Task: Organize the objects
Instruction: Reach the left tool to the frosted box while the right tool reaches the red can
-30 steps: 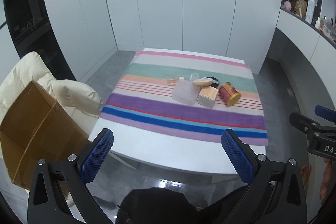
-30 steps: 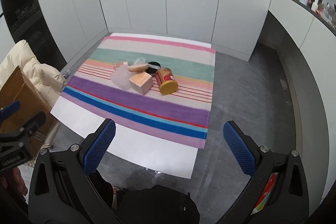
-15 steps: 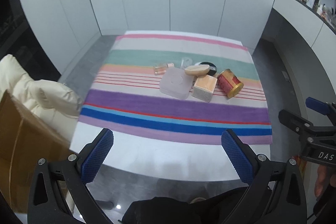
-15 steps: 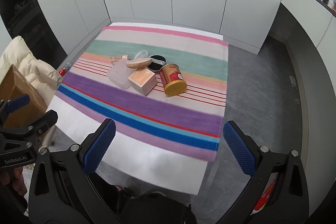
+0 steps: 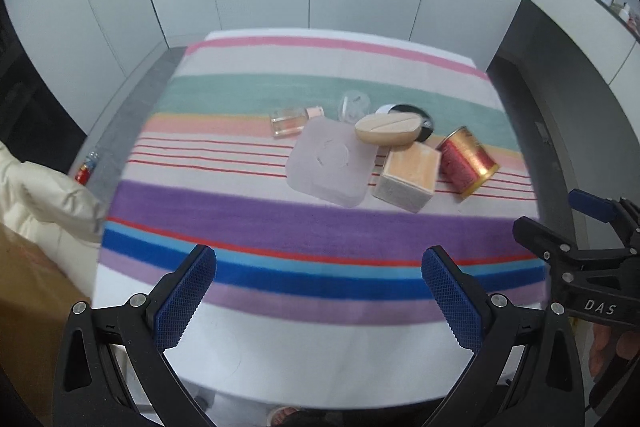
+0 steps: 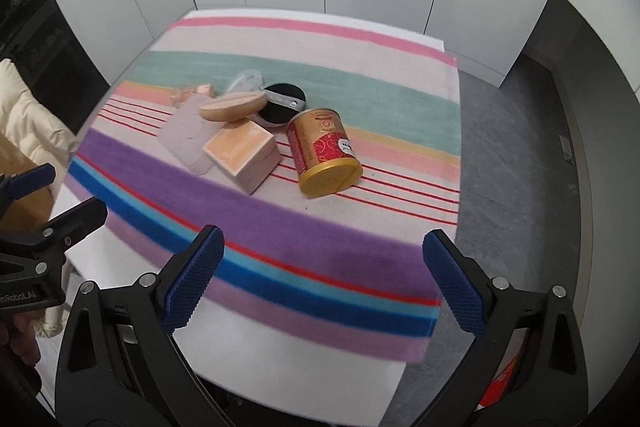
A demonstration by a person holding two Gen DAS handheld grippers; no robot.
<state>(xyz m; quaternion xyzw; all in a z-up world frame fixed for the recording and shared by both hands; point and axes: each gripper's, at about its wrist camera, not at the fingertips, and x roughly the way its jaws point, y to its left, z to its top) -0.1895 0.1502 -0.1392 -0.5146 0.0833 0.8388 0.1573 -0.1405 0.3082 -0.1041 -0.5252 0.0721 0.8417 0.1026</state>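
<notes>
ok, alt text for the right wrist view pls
An open hand-held gripper hovers over the near edge of a table with a striped cloth. Mid-cloth sits a cluster: a red-and-gold can on its side, a peach box, a tan oval pad, a black puff and a frosted lid. The other hand-held gripper shows at left.

black round case (image 6: 282,103): half hidden by tan puff (image 6: 234,105) | perfume bottle (image 6: 191,94): blurred

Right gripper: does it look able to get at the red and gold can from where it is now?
Probably yes. The right gripper is open and empty, and only bare striped cloth lies between it and the red and gold can, which lies on its side at the cluster's right edge.
</notes>
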